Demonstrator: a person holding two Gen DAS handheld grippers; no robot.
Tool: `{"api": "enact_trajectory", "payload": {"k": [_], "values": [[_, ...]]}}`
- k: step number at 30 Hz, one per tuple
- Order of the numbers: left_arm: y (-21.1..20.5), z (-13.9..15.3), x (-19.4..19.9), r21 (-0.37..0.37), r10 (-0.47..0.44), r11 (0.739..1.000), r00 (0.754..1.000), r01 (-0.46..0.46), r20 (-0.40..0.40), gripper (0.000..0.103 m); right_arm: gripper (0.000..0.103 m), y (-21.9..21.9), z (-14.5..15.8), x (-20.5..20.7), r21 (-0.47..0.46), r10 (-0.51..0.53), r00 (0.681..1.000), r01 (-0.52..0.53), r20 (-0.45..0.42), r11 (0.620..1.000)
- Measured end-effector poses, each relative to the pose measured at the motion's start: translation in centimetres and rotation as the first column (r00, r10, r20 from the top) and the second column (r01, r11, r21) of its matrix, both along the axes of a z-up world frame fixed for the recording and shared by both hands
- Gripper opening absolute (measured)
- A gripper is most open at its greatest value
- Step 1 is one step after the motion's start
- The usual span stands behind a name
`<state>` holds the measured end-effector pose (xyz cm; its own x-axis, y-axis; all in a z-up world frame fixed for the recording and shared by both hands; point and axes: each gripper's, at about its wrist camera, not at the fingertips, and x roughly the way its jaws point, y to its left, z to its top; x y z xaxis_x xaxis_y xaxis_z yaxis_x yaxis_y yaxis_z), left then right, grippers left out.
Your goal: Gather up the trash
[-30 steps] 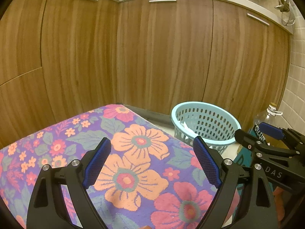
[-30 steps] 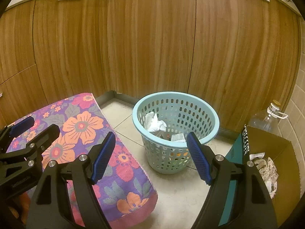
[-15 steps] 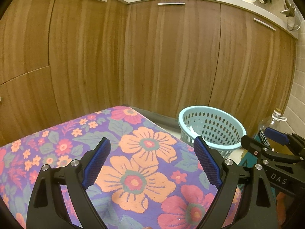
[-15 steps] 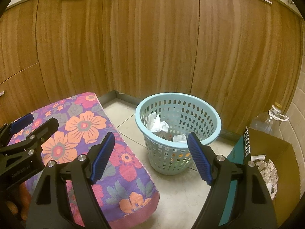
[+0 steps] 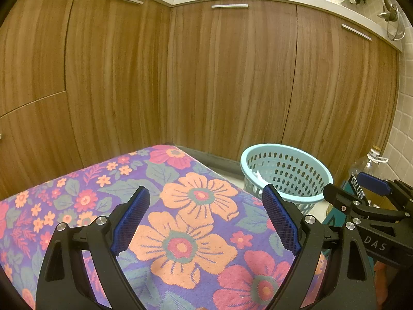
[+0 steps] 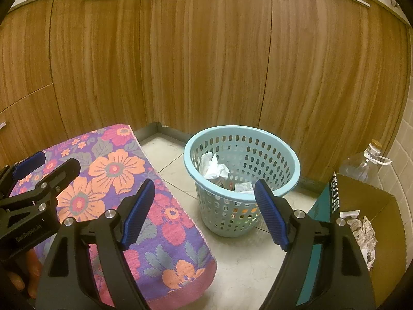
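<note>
Left wrist: basket [image 5: 286, 170] contents mostly hidden.

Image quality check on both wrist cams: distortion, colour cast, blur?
Left wrist: strong fisheye, cabinets bow, dark corner vignette, warm orange cast, sharp. Right wrist: same bowing and cast, basket and floral cloth crisp, no motion blur, no harsh glare.

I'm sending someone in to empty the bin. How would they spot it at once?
Go to the corner of the wooden cabinets. On the tiled floor before them, between a floral cushion and a cardboard box, stands the basket. It alone is pale blue, round and perforated, with crumpled white paper inside.
</note>
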<state>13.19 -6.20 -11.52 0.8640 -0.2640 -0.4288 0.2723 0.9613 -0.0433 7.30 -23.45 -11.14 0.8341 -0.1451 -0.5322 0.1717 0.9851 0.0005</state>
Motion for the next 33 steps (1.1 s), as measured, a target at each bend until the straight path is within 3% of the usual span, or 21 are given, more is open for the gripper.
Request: {"api": "enact_trajectory", "payload": {"k": [33], "values": [[0.1,-0.26,0.28,-0.002,0.015,1.0,1.0,-0.015,-0.027,0.088,0.075,0.58,-0.1,0.03,0.0,0.022,1.0,-0.022,-0.003,1.0]]}}
